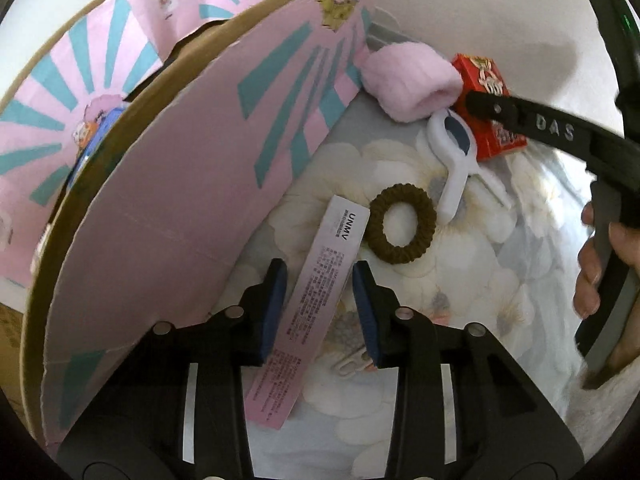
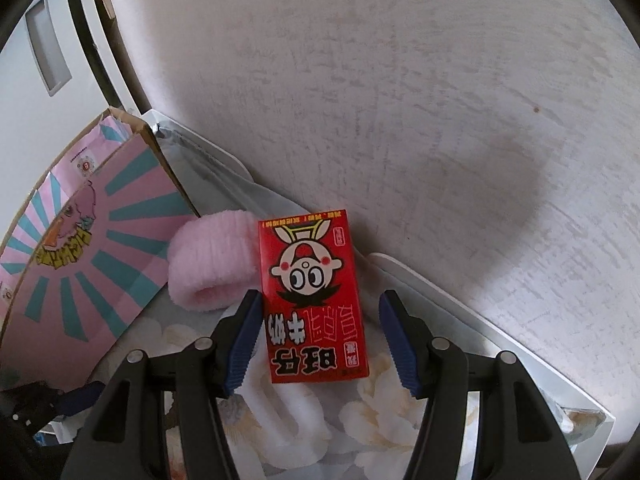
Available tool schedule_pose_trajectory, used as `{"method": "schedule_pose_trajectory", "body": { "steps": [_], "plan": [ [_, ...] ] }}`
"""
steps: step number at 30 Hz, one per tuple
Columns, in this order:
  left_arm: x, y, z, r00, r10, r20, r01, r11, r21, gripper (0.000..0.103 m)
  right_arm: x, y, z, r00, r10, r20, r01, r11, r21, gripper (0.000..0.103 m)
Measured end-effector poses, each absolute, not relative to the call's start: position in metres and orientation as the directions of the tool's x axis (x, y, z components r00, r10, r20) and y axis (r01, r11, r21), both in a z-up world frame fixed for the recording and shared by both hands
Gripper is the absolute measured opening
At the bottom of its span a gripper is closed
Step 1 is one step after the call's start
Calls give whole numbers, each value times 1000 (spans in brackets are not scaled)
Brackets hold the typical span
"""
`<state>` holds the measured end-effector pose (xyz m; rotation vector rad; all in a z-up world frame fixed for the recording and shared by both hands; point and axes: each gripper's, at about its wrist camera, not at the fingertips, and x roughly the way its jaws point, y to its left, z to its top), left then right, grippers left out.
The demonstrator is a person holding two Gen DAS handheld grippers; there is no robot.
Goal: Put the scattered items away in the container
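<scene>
My left gripper (image 1: 319, 276) is open, its fingers on either side of a long pink box (image 1: 308, 304) lying flat on the floral cloth. A brown hair scrunchie (image 1: 400, 224), a white clip (image 1: 454, 160), a pink fluffy band (image 1: 408, 80) and a red milk carton (image 1: 486, 92) lie beyond it. The pink-and-teal cardboard container (image 1: 160, 200) stands at the left. My right gripper (image 2: 320, 322) is open, its fingers straddling the red carton (image 2: 314, 300); the left pad is close to or touching its edge. The pink band (image 2: 212, 264) lies to the carton's left, the container (image 2: 92, 248) further left.
A grey textured wall (image 2: 420, 100) rises behind the table's white back edge (image 2: 460, 304). A small pale clip (image 1: 354, 364) lies under my left gripper's right finger. The right gripper's arm and the hand holding it (image 1: 600, 248) cross the right of the left wrist view.
</scene>
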<state>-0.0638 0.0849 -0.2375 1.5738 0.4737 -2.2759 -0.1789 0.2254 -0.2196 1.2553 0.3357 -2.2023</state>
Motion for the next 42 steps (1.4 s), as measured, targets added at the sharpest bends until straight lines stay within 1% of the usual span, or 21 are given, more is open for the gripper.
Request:
{"method": "schedule_pose_trajectory", "body": {
  "steps": [4,5,6,11,14,20,27,35,39,41,42],
  "plan": [
    [-63,95,-237,-331,-130,-935,400,-916,-14,30,-181,223,-226,-383,-354,-853,605,-794,58,55],
    [-62,96,-236,-336,-128,-933,393,-920,-15,29,-181,222,-227,-381,-355,-854,611,-790,56,53],
    [-61,95,-236,-338,-127,-932,390,-921,-16,28,-181,222,-228,-379,-352,-856,615,-787,51,47],
    [-56,93,-233,-356,-113,-927,366,-930,-27,24,-180,225,-226,-387,-359,-849,619,-784,50,46],
    [-53,87,-231,-369,-81,-926,363,-930,-63,21,-179,230,-220,-401,-369,-839,609,-791,58,46],
    [-47,85,-227,-376,-21,-926,350,-929,-121,20,-171,241,-209,-420,-394,-817,592,-802,82,46],
    [-39,99,-214,-389,-18,-921,296,-949,-106,20,-155,263,-197,-444,-402,-801,573,-814,92,46],
    [-45,122,-175,-401,-22,-916,222,-972,-74,20,-137,294,-172,-484,-385,-786,527,-845,90,46],
    [-42,101,-150,-428,-9,-904,175,-982,-74,20,-113,303,-146,-519,-370,-771,507,-859,71,46],
    [-43,104,-133,-453,-6,-891,146,-987,-68,20,-109,288,-124,-540,-361,-760,497,-866,59,46],
    [-40,105,-134,-465,-2,-885,133,-989,-67,20,-106,278,-119,-549,-358,-756,493,-869,53,46]
  ]
}}
